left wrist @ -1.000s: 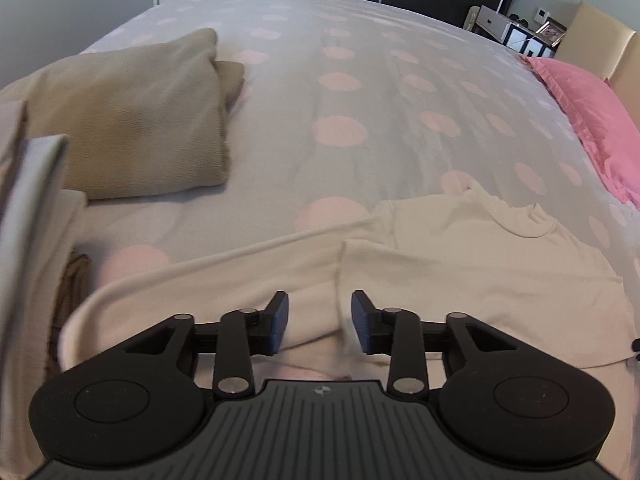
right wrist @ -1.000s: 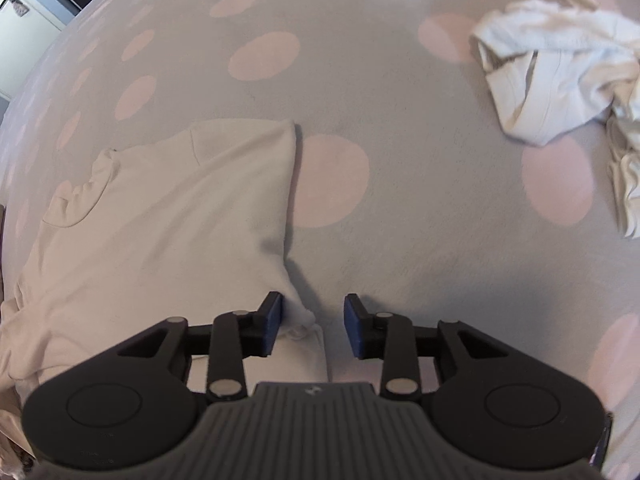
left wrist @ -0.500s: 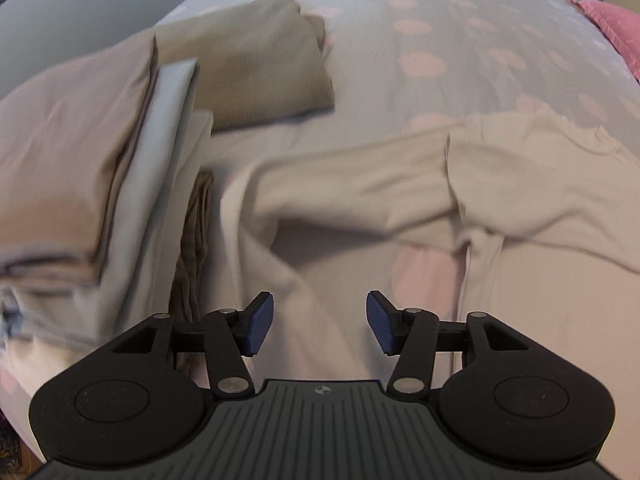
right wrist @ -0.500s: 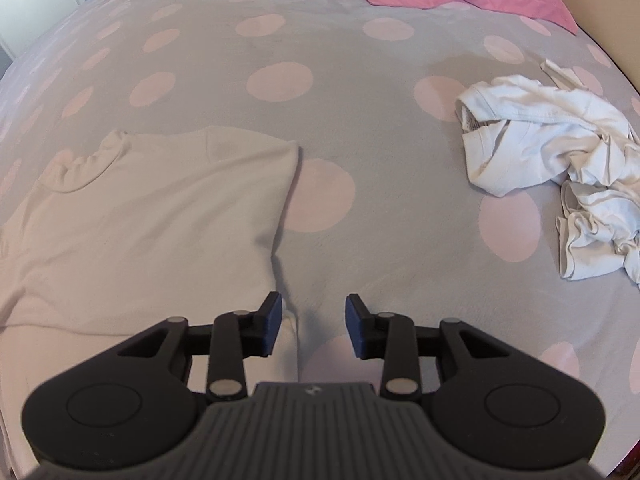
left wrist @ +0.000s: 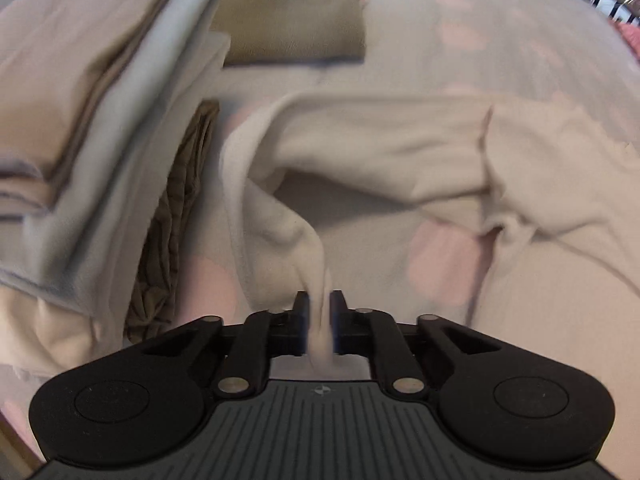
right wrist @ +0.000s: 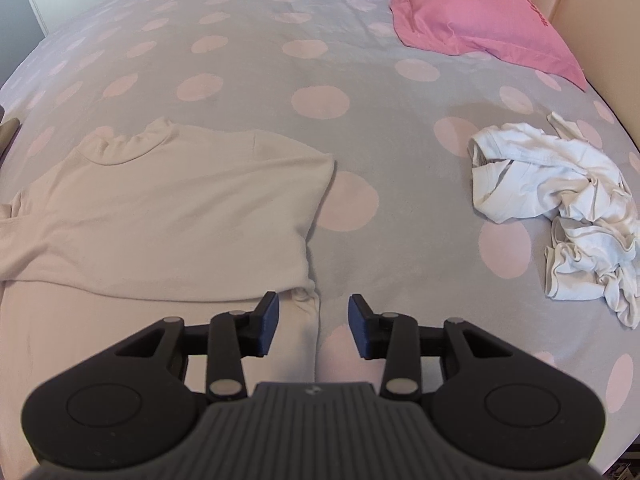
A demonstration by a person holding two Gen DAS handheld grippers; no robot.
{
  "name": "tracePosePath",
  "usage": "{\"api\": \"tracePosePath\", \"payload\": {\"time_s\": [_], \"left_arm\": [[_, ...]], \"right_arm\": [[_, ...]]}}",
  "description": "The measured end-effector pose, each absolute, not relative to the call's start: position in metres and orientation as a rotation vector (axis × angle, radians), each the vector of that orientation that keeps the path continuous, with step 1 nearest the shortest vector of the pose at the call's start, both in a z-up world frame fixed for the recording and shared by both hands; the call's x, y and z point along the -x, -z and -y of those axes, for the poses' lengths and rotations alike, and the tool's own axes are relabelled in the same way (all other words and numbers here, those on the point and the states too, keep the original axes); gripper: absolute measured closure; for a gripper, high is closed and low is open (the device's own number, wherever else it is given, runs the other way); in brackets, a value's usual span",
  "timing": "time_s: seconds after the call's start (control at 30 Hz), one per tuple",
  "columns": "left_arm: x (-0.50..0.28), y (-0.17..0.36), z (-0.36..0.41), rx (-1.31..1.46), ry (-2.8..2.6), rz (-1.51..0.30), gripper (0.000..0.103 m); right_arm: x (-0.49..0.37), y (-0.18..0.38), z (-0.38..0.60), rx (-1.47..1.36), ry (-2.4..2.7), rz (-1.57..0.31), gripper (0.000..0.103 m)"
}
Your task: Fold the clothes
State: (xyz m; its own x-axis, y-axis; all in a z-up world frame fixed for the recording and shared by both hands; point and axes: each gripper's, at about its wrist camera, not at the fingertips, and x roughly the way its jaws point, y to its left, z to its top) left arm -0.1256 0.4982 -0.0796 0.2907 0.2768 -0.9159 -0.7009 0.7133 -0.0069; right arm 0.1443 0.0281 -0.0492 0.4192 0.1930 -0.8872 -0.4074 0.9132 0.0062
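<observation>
Closest in, the left gripper [left wrist: 320, 312] is closing, its black jaws pinched on the end of a sleeve of the cream long-sleeved top [left wrist: 400, 148], which rises in a taut ridge from the bed [left wrist: 460, 52]. The sleeve loops away from the jaws and back across to the body of the top, which lies flat on the grey bedspread with pale pink dots. Just beside that sleeve, towards the bed's near-left edge, a crumpled brown striped garment [left wrist: 176, 232] is tucked under a stack of folded beige and pale blue clothes [left wrist: 88, 92], crowding the sleeve on that side. Beyond the stack sits a folded tan knit [left wrist: 296, 12].

The right gripper [right wrist: 313, 320] hovers over the top's right edge with its jaws opening and nothing pressed between them; the fabric edge lies below the gap. Further right, well apart, lies a heap of crumpled white clothes [right wrist: 560, 208]. At the far right corner rests a pink pillow [right wrist: 472, 12].
</observation>
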Motion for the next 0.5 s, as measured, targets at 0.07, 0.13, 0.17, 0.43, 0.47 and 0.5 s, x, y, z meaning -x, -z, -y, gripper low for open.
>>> {"api": "tracePosePath", "payload": {"time_s": [0.07, 0.13, 0.17, 0.43, 0.47, 0.5], "left_arm": [[0.126, 0.065, -0.498, 0.452, -0.673, -1.043, 0.096], [0.127, 0.038, -0.5, 0.46, -0.658, -0.963, 0.096], [0.128, 0.024, -0.501, 0.464, -0.652, -0.923, 0.096], [0.121, -0.084, -0.522, 0.38, -0.678, -0.754, 0.097], [0.119, -0.093, -0.525, 0.366, -0.691, -0.749, 0.097], [0.118, -0.1, -0.528, 0.358, -0.708, -0.748, 0.097]], "right_arm": [[-0.144, 0.049, -0.027, 0.232, -0.375, -1.069, 0.061], [-0.145, 0.049, -0.026, 0.228, -0.368, -1.072, 0.061], [-0.146, 0.05, -0.026, 0.223, -0.367, -1.078, 0.061], [-0.152, 0.048, -0.037, 0.205, -0.398, -1.095, 0.061], [-0.152, 0.047, -0.038, 0.202, -0.404, -1.092, 0.061], [-0.152, 0.045, -0.038, 0.197, -0.409, -1.09, 0.061]]}}
